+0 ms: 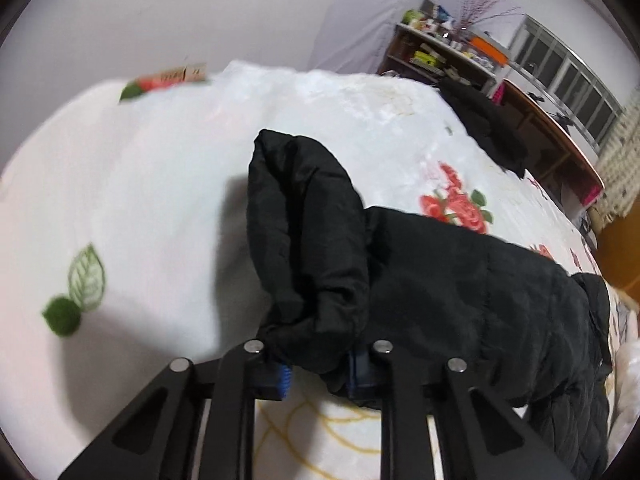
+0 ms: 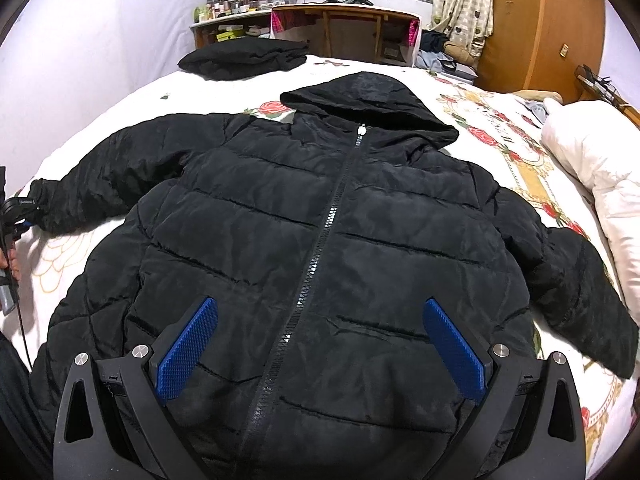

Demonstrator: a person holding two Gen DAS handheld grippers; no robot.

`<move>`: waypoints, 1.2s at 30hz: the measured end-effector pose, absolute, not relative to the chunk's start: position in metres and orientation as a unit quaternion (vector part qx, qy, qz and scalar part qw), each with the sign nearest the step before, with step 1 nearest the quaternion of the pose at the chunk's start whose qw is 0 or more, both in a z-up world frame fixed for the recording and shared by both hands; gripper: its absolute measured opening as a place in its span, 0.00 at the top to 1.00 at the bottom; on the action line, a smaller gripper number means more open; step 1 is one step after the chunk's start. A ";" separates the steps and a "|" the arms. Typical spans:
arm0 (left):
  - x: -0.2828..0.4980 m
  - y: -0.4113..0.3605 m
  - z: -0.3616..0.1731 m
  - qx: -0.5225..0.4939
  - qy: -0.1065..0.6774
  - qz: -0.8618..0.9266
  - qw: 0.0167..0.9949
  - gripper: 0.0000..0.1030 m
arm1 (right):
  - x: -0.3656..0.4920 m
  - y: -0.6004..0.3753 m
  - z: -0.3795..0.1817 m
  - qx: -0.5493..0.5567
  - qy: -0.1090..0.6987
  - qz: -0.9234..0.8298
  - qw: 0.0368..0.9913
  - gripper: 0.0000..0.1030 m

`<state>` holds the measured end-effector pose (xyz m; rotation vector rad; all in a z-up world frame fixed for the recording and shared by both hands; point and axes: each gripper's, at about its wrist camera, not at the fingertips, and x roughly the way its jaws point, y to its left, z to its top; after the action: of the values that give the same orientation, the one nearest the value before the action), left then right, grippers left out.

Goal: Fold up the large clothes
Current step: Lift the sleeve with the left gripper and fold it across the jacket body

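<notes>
On bed, L tongs (image 1: pixel 318 372) pinch sleeve cuff (image 1: pixel 308 344); R view shows whole jacket (image 2: pixel 320 248).

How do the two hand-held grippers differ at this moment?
The left hand-held gripper is closed on the cuff of the black jacket's sleeve; the right hand-held gripper is open and holds nothing. The left one works at the sleeve's end, the right hangs over the jacket's zipped front. Both have blue pads.

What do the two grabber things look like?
Both grippers, left and right, have black frames with triangle cut-outs and round silver bolts. Their fingers carry bright blue pads with a bumpy grid. A thin dark cable hangs by the left one.
</notes>
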<state>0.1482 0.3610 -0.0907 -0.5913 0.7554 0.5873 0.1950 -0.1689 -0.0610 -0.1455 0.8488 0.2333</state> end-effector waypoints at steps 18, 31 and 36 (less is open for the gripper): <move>0.161 0.233 0.124 -0.175 0.247 0.078 0.950 0.84 | 0.162 -0.224 -0.021 -0.020 0.382 0.094 0.919 0.01; 0.235 0.027 0.152 -0.105 0.261 -0.105 0.954 0.84 | 0.144 -0.297 -0.018 0.040 0.375 0.038 0.925 0.01; 0.265 -0.050 0.106 -0.080 0.303 -0.156 0.937 0.84 | 0.147 -0.322 -0.027 0.048 0.381 0.018 0.923 0.01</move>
<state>0.2646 -0.0502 0.1063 -0.1629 0.6200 -0.3198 0.1470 -0.3224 -0.0274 0.0990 0.7820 0.0376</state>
